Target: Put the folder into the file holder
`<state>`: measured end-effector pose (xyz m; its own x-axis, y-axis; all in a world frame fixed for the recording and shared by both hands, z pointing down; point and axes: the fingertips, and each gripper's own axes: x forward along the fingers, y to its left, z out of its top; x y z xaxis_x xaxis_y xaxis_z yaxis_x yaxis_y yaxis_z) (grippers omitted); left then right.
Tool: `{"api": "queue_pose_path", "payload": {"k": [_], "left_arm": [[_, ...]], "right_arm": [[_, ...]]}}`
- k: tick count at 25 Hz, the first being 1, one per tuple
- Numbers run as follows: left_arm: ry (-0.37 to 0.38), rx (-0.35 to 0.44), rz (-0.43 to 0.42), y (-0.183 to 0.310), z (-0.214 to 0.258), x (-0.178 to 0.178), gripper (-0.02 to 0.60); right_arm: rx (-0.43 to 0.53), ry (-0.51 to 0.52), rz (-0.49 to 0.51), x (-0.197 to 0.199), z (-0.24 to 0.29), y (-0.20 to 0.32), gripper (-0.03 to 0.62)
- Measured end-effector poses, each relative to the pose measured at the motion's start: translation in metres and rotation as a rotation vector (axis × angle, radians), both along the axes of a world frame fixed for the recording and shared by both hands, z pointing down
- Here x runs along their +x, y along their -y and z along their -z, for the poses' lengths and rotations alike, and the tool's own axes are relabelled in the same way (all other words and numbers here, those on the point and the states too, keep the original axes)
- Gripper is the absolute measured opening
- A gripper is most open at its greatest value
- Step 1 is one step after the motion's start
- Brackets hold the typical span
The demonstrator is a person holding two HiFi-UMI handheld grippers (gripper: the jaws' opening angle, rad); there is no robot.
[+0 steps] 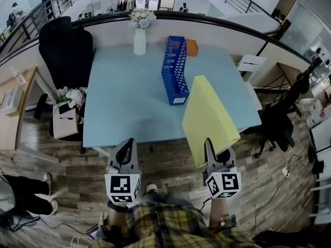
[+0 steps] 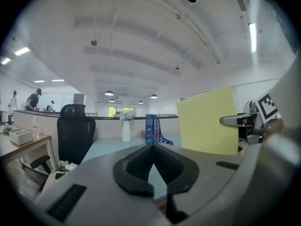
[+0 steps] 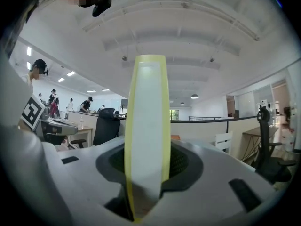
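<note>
The head view alone shows the flat yellow paper folder [image 1: 207, 118] tilted over the near right corner of the pale blue desk [image 1: 129, 102], apart from the upright blue perforated plastic file holder [image 1: 175, 68] standing towards the far edge. The right gripper view shows the right gripper [image 3: 146, 161] clamped on that folder, seen edge-on. The left gripper view shows the folder's broad face and the left gripper [image 2: 153, 147] pinched together on nothing.

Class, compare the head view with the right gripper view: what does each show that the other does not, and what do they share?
Only the head view: the blue file holder and the vase on the table. Only the right gripper view: the folder seen edge-on between the jaws, and the ceiling. Both: the yellow folder held by the right gripper, and a black chair.
</note>
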<state>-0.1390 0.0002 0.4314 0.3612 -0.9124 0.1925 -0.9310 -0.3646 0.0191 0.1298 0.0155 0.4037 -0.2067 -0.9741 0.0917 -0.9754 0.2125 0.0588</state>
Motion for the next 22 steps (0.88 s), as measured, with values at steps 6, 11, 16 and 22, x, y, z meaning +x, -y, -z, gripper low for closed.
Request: {"api": "queue_pose_path", "payload": {"k": [6, 11, 16, 22], "left_arm": [[0.000, -0.015, -0.019, 0.012, -0.006, -0.003, -0.005], [-0.007, -0.023, -0.026, 0.027, -0.012, 0.004, -0.005], [-0.002, -0.017, -0.033, 0.052, -0.011, 0.014, -0.005], [-0.003, -0.004, -0.033, 0.100, -0.005, 0.024, -0.005]], "right_arm": [[-0.005, -0.012, -0.025, -0.001, 0.004, 0.005, 0.158], [-0.009, -0.015, -0.035, 0.003, 0.000, 0.019, 0.157], [-0.001, -0.025, -0.049, 0.014, 0.002, 0.044, 0.157], [0.005, -0.038, -0.077, 0.035, 0.005, 0.091, 0.158]]}}
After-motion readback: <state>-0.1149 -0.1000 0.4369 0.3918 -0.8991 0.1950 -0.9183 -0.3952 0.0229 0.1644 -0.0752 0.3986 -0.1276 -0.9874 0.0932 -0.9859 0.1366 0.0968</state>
